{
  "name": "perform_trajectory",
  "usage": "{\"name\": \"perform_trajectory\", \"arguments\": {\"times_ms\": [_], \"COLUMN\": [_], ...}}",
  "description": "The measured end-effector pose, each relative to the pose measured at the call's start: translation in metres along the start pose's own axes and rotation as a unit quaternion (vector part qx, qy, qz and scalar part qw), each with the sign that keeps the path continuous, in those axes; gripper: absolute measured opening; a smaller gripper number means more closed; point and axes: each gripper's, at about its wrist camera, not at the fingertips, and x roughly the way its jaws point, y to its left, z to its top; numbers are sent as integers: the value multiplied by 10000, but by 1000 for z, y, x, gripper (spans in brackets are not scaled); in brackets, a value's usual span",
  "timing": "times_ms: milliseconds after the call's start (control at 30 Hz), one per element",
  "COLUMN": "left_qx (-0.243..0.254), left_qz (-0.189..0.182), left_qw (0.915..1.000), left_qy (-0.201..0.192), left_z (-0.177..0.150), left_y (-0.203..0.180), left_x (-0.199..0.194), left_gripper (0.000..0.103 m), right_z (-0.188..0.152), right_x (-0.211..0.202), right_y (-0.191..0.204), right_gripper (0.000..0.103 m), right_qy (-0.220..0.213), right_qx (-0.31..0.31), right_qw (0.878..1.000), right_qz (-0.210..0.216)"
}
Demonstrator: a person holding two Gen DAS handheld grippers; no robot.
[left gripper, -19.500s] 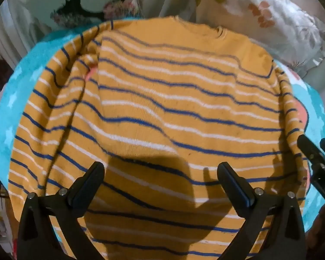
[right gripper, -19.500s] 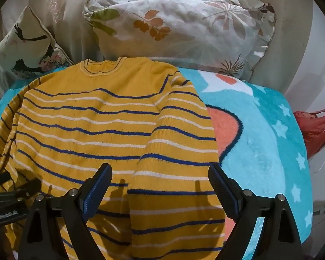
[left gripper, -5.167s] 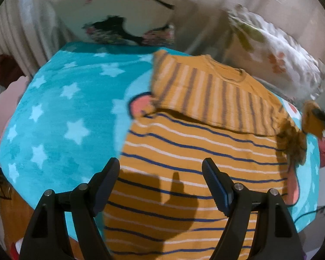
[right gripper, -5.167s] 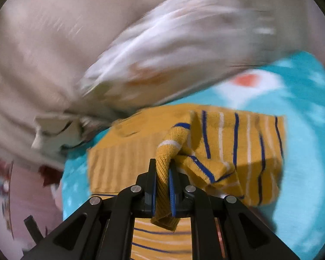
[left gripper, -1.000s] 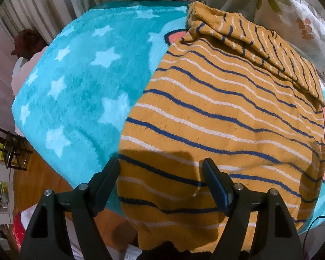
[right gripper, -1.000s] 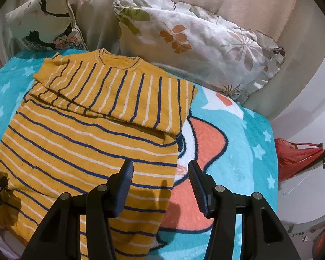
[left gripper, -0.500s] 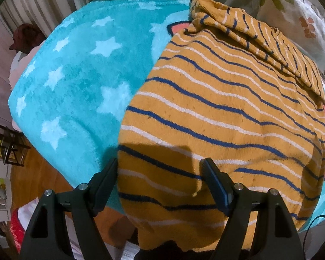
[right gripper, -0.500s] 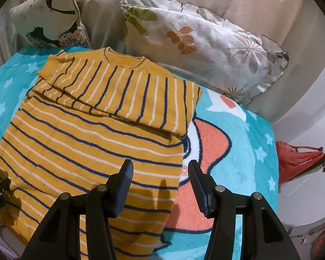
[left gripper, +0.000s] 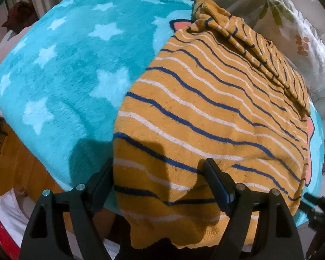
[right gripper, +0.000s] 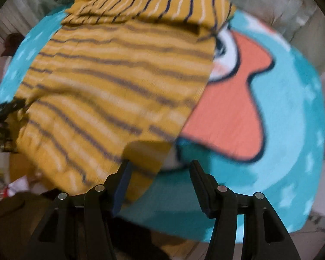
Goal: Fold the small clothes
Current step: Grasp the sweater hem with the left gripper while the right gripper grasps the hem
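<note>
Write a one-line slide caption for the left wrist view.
Open left gripper over the bottom corner of a yellow striped sweater, sleeves folded across its top, on a turquoise star blanket.

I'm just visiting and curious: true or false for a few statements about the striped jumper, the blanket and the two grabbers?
1. The mustard-yellow knitted jumper with blue and white stripes lies on a turquoise fleece blanket with pale stars. True.
2. The left gripper is clamped on the hem. False: its jaws stand open over the hem.
3. The sleeves are folded across the jumper's top. True.
4. The right gripper holds a sleeve. False: it is open, holding nothing.
5. A leaf-print pillow lies beyond the jumper. True.
</note>
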Motion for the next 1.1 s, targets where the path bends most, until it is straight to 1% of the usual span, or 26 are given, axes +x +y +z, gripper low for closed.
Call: {"name": "perform_trajectory", "arguments": {"times_ms": [67,133,167,200,233,267,300,333,367,433,533,567,633,733,767,800,833,900,933,967,1033,1100], "left_qx": [106,242,346,416,472,465,439,413,368,202,-37,-46,-41,-74,-90,-107,-132,-167,-180,-184,-172,-129], "left_qz": [39,62,18,14,47,-17,-49,-79,-97,-217,-419,-444,-468,-504,-509,-512,-516,-500,-493,-539,-702,-808], "left_qw": [9999,9997,9994,9991,9989,9989,9990,9990,9991,9992,9986,9985,9984,9980,9981,9981,9982,9984,9985,9982,9970,9957], "left_qy": [-23,-31,-54,-32,26,61,94,139,195,257,316,318,314,373,344,311,281,198,171,176,272,425], "left_z": [-1,0,1,3,4,5,6,5,5,2,-5,-7,-9,-10,-12,-14,-14,-14,-15,-15,-16,-18], "left_y": [-2,-7,-10,-12,-13,-12,-11,-8,-3,10,27,28,27,31,34,36,38,39,39,38,37,33], "left_x": [1,2,1,0,0,0,-1,-2,-5,-13,-26,-28,-27,-23,-24,-25,-25,-25,-24,-23,-17,-9], "left_gripper": [80,69,47,20,12,9,8,8,8,8,8,8,8,9,14,24,31,59,65,70,71,73], "right_z": [-6,-7,-6,-6,-5,-4,-2,-2,-2,-8,-30,-33,-37,-37,-30,-29,-29,-27,-28,-26,-27,-28], "right_x": [5,10,13,15,18,19,17,16,14,9,1,2,6,0,0,-2,-3,0,1,4,7,13], "right_y": [3,9,13,17,21,24,25,23,20,7,-22,-30,-43,-48,-44,-41,-39,-32,-29,-25,-20,-12], "right_gripper": [60,60,60,60,60,57,33,15,10,8,8,3,3,5,7,7,10,32,36,39,40,44], "right_qy": [31,1,-25,-48,-69,-97,-169,-179,-146,-101,84,131,245,127,100,63,46,68,84,136,210,329], "right_qx": [119,200,204,176,140,114,122,163,237,350,576,668,838,994,970,921,858,823,813,785,707,587], "right_qw": [9992,9978,9976,9979,9984,9988,9987,9972,9957,9934,9907,9897,9875,9812,9800,9795,9787,9751,9740,9725,9712,9698], "right_qz": [382,630,659,616,540,464,471,707,881,1083,1230,1258,1309,1652,1734,1790,1866,2060,2115,2189,2268,2345]}}
